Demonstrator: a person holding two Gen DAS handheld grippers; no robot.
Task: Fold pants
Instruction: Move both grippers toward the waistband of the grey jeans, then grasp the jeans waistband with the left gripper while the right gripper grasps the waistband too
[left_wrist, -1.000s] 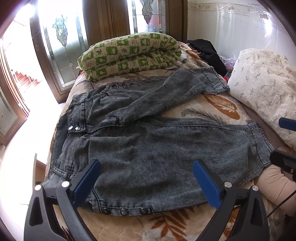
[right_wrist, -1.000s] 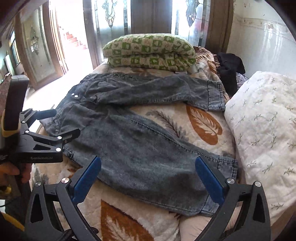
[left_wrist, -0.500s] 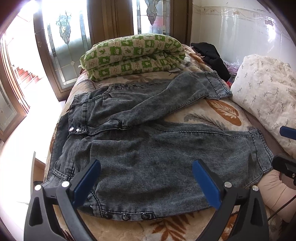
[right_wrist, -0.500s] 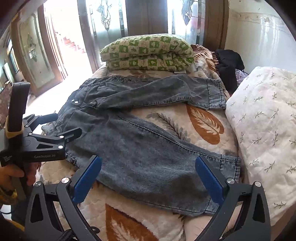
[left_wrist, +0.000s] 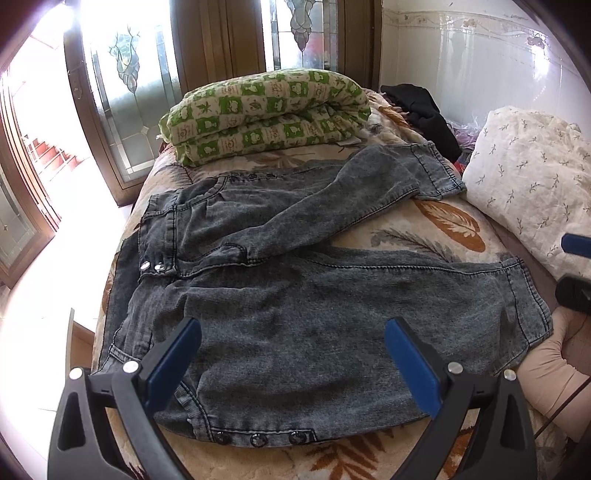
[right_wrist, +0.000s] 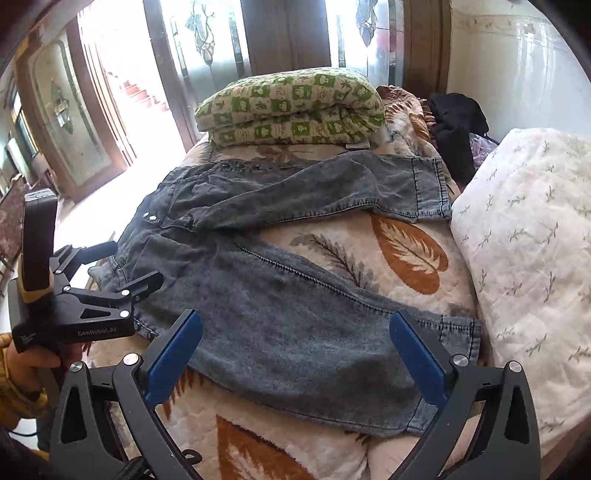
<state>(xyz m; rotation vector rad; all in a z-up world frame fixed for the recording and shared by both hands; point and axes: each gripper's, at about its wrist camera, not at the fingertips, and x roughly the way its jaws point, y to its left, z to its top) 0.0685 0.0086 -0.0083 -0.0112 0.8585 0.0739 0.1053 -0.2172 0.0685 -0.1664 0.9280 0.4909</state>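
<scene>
Two tools are in view, both with fingers spread wide and holding nothing. The left tool hovers over the near side of the pants, above the seat and upper leg; its blue pads are clear of the fabric. The right tool hovers over the lower part of the near leg, its pads also clear of the cloth. In the right wrist view the left tool appears at the left edge, above the waist end of the pants, with a hand gripping its handle. The pants lie flat on the bed, waist toward the left edge and legs running to the right. The legs are parted in a V: the far leg angles toward the folded green quilt, and the near leg runs along the near edge of the bed, its cuff near the white pillow. Leaf-patterned bedspread shows between the two legs. Two metal snaps are visible at the waistband, and a row of dark buttons lines the near hem. A black garment lies at the far right of the bed, beside the quilt and against the wall.
</scene>
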